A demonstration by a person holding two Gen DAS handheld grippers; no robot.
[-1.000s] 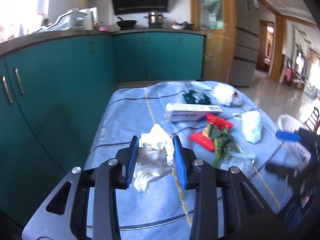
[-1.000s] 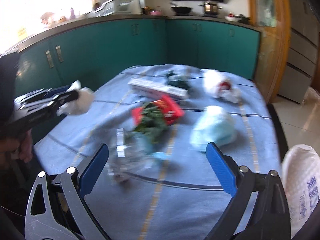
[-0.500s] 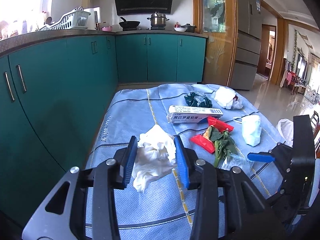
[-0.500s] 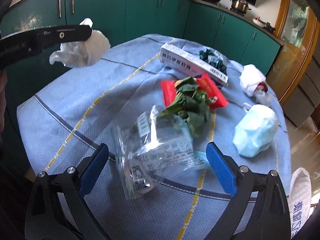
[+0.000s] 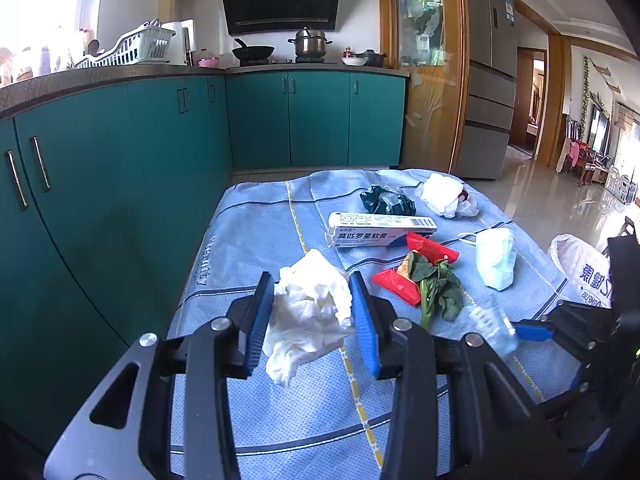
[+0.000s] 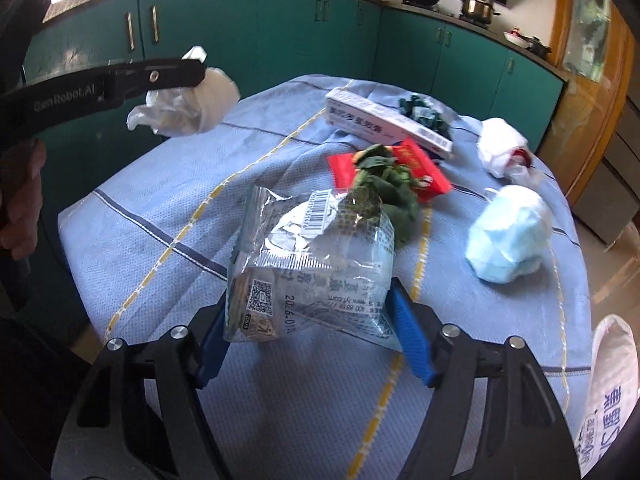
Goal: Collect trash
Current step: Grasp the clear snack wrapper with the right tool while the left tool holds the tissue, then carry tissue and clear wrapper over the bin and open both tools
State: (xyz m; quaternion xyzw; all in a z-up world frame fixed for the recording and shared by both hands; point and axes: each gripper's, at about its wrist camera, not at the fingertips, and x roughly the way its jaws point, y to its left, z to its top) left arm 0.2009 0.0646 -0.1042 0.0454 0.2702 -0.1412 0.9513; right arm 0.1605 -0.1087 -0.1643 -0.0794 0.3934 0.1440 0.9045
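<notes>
My left gripper (image 5: 314, 320) is shut on a crumpled white tissue (image 5: 308, 312) and holds it above the blue tablecloth (image 5: 248, 240); the tissue also shows in the right wrist view (image 6: 188, 108). My right gripper (image 6: 310, 332) has its jaws closed in on a clear plastic wrapper (image 6: 312, 264), which lies between the blue pads; it also shows in the left wrist view (image 5: 486, 324). Green leaves (image 6: 384, 188) lie on a red packet (image 6: 420, 168) just beyond the wrapper.
On the table lie a white ointment box (image 5: 380, 230), a dark green wad (image 5: 386, 200), a white plastic bag (image 5: 444, 194) and a crumpled face mask (image 6: 508, 236). A white printed bag (image 6: 608, 396) hangs at the table's right edge. Teal cabinets (image 5: 100, 184) stand left.
My right gripper moved forward over the clear wrapper and its jaws closed from wide open onto it. My left gripper kept the tissue and barely moved.
</notes>
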